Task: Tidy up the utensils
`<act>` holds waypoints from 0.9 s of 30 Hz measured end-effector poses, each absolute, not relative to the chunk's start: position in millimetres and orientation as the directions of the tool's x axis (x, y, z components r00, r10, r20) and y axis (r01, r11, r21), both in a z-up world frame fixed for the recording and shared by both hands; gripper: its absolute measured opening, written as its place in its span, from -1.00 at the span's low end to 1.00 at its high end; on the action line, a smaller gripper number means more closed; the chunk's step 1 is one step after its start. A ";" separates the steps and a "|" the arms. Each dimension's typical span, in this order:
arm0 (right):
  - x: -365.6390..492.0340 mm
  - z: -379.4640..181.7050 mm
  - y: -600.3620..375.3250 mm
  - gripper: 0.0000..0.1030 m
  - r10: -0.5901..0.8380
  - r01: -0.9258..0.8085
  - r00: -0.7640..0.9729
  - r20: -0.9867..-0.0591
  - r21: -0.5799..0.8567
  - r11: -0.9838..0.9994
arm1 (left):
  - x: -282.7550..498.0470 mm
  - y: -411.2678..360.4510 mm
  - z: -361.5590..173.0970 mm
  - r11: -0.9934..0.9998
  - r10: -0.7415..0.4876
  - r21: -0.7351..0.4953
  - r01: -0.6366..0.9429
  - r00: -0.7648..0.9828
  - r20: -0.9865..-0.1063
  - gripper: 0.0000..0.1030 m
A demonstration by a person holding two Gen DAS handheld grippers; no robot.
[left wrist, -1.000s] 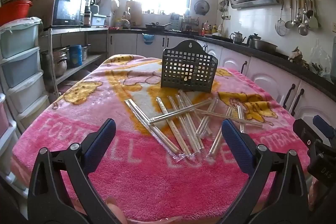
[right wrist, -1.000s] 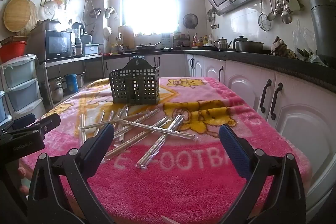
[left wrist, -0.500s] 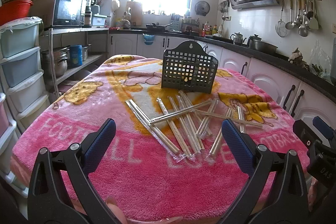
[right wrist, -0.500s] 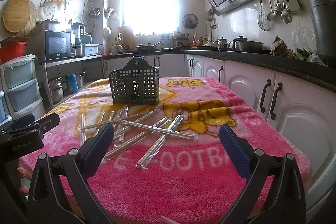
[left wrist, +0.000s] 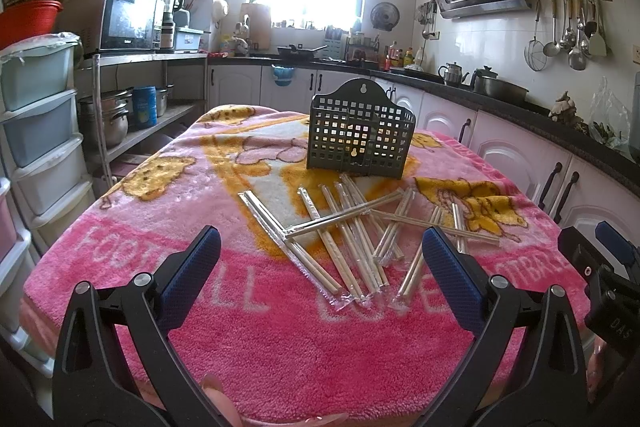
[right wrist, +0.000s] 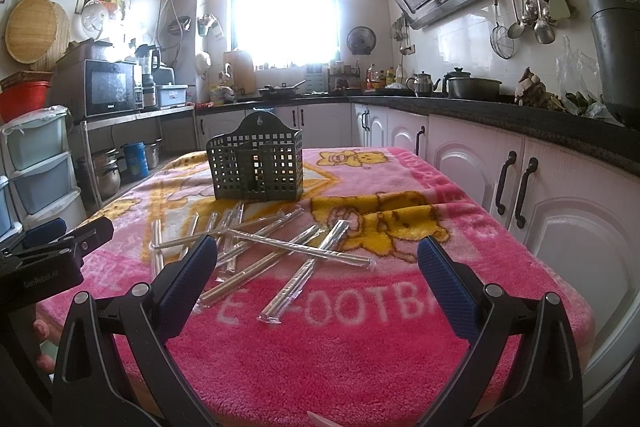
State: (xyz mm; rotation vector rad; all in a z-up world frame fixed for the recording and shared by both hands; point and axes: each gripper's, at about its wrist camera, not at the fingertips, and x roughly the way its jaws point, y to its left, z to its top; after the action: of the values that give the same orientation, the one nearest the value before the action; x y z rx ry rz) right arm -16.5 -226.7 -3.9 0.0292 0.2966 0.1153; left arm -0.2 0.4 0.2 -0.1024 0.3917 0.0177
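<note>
Several plastic-wrapped chopstick pairs point(left wrist: 352, 231) lie scattered and crossed on a pink blanket-covered table point(left wrist: 200, 267); they also show in the right wrist view point(right wrist: 272, 247). A dark perforated utensil holder point(left wrist: 360, 139) stands upright behind them, also in the right wrist view point(right wrist: 256, 167). My left gripper point(left wrist: 320, 267) is open and empty, near the table's front edge, short of the chopsticks. My right gripper point(right wrist: 316, 267) is open and empty, also short of them. The right gripper shows at the right edge of the left wrist view point(left wrist: 608, 275).
White kitchen cabinets point(right wrist: 520, 179) with a dark counter run along the right. A metal shelf with a microwave point(left wrist: 128, 19) and plastic drawers point(left wrist: 36, 131) stand to the left. Hanging ladles point(left wrist: 572, 27) are on the right wall.
</note>
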 end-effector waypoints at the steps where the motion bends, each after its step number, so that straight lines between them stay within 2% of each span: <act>1: -16.7 -4.0 -226.7 0.88 0.116 -0.108 0.950 -0.289 0.045 0.993 | -0.1 0.3 0.2 0.995 -0.003 -0.096 -0.037 0.924 -0.382 0.80; 27: -14.8 -3.1 -227.1 0.88 0.117 -0.107 0.949 -0.294 0.050 0.993 | 0.6 0.6 4.5 0.995 -0.007 -0.097 -0.033 0.924 -0.382 0.80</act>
State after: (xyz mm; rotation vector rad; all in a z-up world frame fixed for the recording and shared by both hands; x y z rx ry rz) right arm -14.8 -227.1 -3.1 0.0336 0.3012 0.1145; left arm 0.6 0.6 4.5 -0.1019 0.3921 0.0133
